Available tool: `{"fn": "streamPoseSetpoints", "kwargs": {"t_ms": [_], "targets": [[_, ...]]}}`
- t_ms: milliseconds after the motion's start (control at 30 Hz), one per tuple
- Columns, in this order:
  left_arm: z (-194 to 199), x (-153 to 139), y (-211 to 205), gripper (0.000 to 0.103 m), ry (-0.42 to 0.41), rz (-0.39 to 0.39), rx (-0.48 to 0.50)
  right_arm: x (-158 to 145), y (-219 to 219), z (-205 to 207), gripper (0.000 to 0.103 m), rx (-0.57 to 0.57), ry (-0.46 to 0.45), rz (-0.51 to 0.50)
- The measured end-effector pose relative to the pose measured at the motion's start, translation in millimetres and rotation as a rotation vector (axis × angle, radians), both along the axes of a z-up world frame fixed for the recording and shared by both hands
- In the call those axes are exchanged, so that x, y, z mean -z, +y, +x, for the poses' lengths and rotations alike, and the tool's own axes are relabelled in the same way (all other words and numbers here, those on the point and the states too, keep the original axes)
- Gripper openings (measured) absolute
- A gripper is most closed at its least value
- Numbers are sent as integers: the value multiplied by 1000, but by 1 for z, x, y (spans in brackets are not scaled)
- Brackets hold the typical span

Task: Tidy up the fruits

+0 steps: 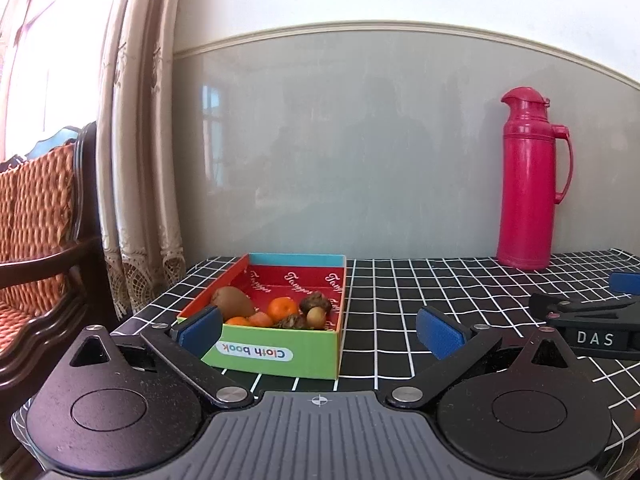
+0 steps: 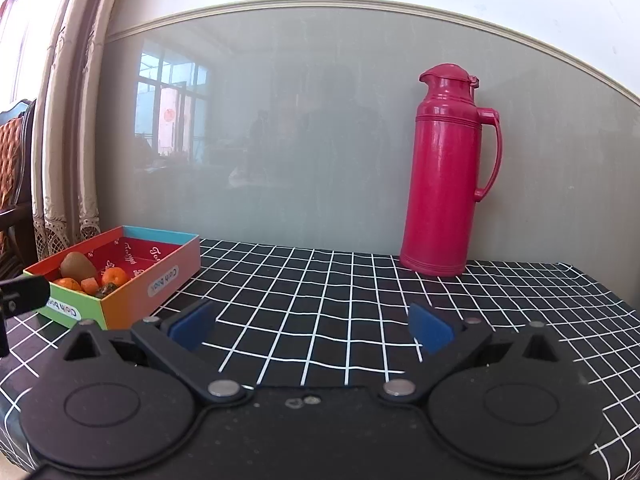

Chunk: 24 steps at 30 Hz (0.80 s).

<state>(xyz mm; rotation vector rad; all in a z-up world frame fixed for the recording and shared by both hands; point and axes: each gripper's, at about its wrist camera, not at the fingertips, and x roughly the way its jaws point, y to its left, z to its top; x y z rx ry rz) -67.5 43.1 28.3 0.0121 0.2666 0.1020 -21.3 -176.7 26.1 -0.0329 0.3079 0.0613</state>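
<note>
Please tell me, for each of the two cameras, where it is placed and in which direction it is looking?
Left wrist: sits on the left gripper, low over the checked tablecloth, facing the wall; straight ahead is the fruit box; both open blue-padded fingers show, and the right gripper at far right.
Right wrist: sits on the right gripper, further right, facing the same wall; open fingers show, fruit box at left, the left gripper's tip at the left edge.
Shared: box, tablecloth, pink thermos.
</note>
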Motion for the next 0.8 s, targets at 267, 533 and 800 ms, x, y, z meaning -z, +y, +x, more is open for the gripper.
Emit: {"fn": "streamPoseSetpoints", "kwargs": {"t_ms": [267,533,800], "targets": [[3,2,4,103,20,-19,-14,0,0,0,103,0,1,0],[4,2,6,103,28,-39,2,0,0,0,103,1,-1,0],[4,3,7,103,30,-58,57,0,1,0,103,2,1,-4]]}}
